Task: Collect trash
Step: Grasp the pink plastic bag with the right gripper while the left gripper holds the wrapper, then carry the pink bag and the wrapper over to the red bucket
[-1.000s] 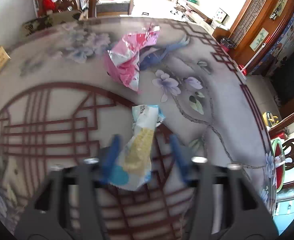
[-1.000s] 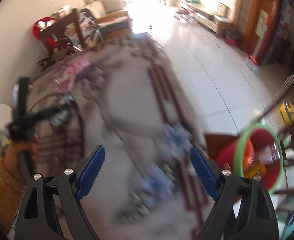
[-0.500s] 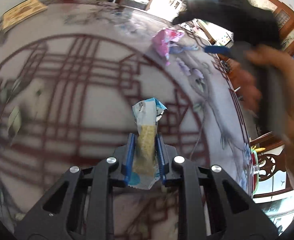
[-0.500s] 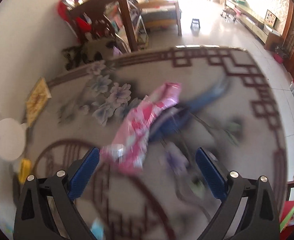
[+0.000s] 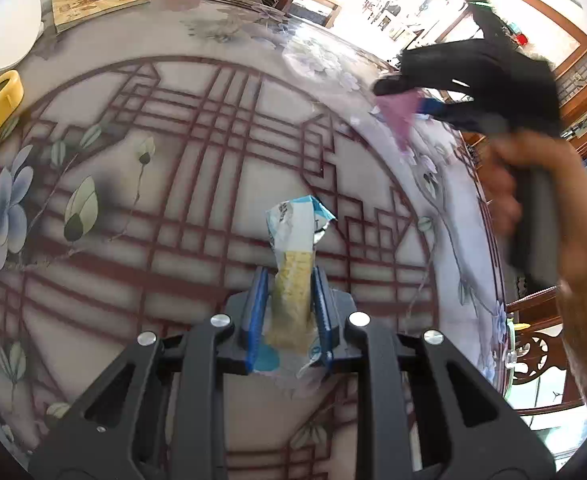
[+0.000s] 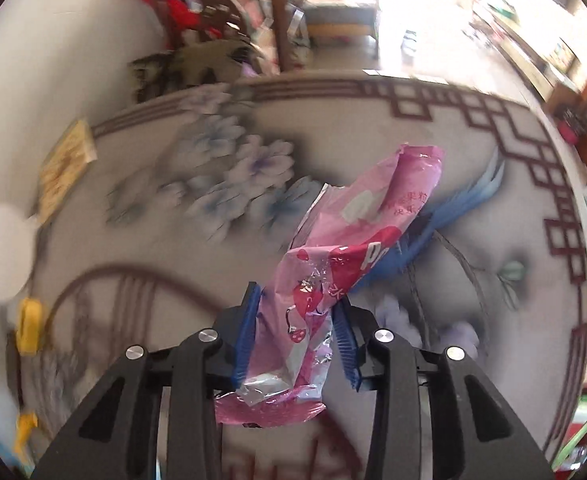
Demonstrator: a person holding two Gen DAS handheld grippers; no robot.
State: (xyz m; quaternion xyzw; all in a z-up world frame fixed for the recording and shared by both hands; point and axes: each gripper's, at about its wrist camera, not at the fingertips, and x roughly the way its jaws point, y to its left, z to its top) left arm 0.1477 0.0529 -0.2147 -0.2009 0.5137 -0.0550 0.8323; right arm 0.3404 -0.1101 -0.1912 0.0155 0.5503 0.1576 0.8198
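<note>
Gripping a pink wrapper (image 6: 325, 280), right gripper (image 6: 295, 330); left gripper (image 5: 289, 314), yellow wrapper (image 5: 295, 272)

Two wrappers: one pink (image 6: 335, 264), one blue-and-yellow (image 5: 296, 256); one book (image 5: 99, 0); two grippers.

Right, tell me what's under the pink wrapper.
Under the pink wrapper shows the printed tablecloth: a blue streak and dark branches. Whatever lies directly beneath it is covered.
</note>
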